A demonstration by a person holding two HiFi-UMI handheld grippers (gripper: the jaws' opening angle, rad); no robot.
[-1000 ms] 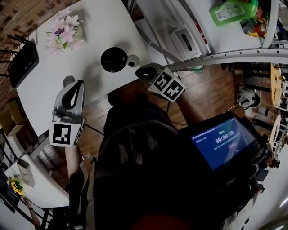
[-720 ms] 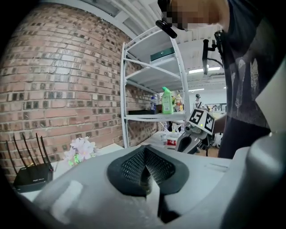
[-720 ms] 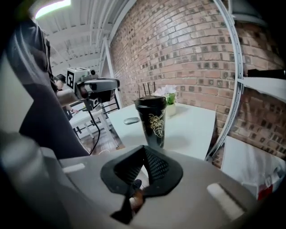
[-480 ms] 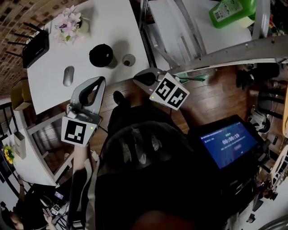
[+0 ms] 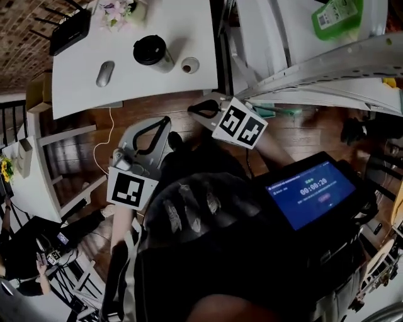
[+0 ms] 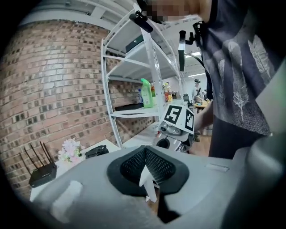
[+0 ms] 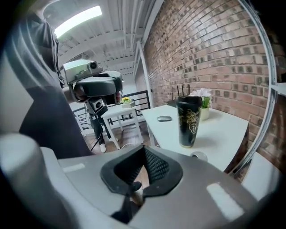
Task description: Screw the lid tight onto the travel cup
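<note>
The black travel cup (image 5: 153, 52) with a gold pattern (image 7: 188, 120) stands upright and uncapped on the white table (image 5: 189, 31). A small round lid (image 5: 189, 65) lies just right of it, near the table's front edge (image 7: 198, 156). Both grippers hang over the wooden floor, short of the table. My left gripper (image 5: 162, 121) is shut and empty, below the cup. My right gripper (image 5: 200, 108) is shut and empty, below the lid. In each gripper view the jaws (image 6: 144, 154) (image 7: 144, 150) meet with nothing between them.
On the table also lie a grey mouse (image 5: 105, 73), a black router (image 5: 69, 31) and a pot of pink flowers (image 5: 119, 9). A white shelf rack (image 5: 302, 69) with a green bottle (image 5: 335, 16) stands at the right. A smaller white table (image 5: 28, 182) stands at the left.
The view has pulled back from the table, which now sits higher and smaller. Both grippers have come off the table's edge and hang over the floor. Both stay shut.
</note>
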